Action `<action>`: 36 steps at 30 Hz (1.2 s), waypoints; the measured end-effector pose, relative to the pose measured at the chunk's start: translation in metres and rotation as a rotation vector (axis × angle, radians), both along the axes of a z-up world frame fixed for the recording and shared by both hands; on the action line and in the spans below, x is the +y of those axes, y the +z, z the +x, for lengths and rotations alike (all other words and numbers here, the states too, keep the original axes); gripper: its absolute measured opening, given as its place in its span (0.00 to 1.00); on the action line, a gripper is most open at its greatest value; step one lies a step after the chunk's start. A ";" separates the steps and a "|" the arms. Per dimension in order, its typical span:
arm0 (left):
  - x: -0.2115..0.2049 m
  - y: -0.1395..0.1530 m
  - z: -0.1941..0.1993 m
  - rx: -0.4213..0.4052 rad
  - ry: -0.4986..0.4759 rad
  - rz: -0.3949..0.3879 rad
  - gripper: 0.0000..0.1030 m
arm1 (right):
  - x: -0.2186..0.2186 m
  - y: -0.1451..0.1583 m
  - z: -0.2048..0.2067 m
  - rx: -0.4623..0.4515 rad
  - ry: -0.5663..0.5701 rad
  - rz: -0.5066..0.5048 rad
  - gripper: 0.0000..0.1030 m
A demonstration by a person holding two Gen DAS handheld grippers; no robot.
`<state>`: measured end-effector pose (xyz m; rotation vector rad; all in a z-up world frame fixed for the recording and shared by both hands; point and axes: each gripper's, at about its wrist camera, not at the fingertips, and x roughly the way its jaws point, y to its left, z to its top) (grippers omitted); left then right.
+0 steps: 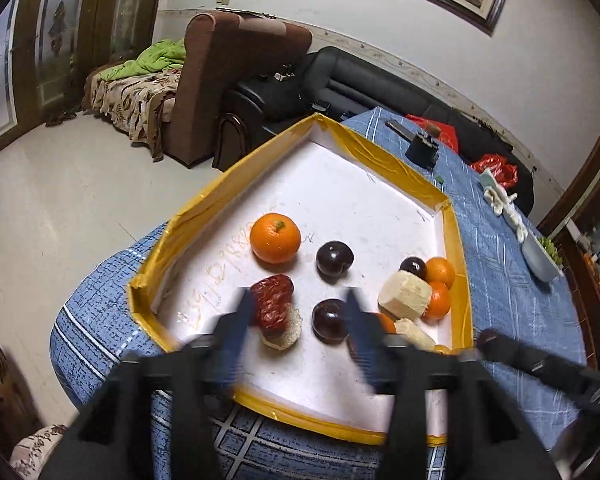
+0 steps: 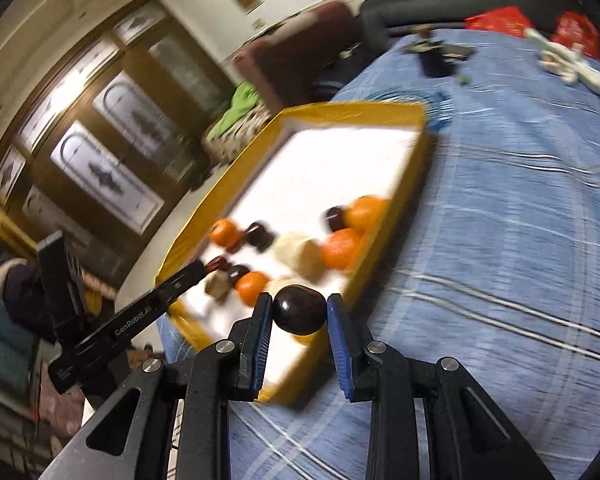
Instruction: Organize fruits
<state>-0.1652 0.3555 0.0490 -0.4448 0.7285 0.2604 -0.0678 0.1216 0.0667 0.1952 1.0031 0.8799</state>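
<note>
A white tray with a yellow rim [image 1: 412,168] lies on the blue tablecloth and holds oranges, dark plums, red dates and pale cut pieces. In the left wrist view my left gripper [image 1: 300,300] is open above the tray's near part, its blue fingers either side of a red date [image 1: 272,304] and a dark plum [image 1: 330,320]. A large orange [image 1: 275,238] and another plum [image 1: 334,259] lie beyond. In the right wrist view my right gripper [image 2: 300,312] is shut on a dark plum [image 2: 300,310], held above the tray's near corner [image 2: 284,396]. The view is blurred.
The blue checked tablecloth [image 2: 500,240] spreads to the right of the tray. A black device [image 1: 422,150], red bags [image 1: 496,166] and white cloths [image 1: 504,200] lie at the table's far side. A brown armchair [image 1: 220,80] and a black sofa [image 1: 340,80] stand behind.
</note>
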 end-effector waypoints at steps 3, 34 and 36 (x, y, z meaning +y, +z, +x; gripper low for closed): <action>0.004 0.006 -0.007 -0.025 0.014 0.001 0.65 | 0.028 -0.008 -0.004 -0.009 0.036 -0.038 0.32; -0.125 0.058 -0.014 -0.051 -0.016 0.396 0.95 | -0.057 0.005 -0.071 -0.284 -0.233 -0.090 0.70; -0.132 0.057 -0.013 -0.044 -0.026 0.400 0.95 | -0.061 0.006 -0.074 -0.301 -0.239 -0.096 0.72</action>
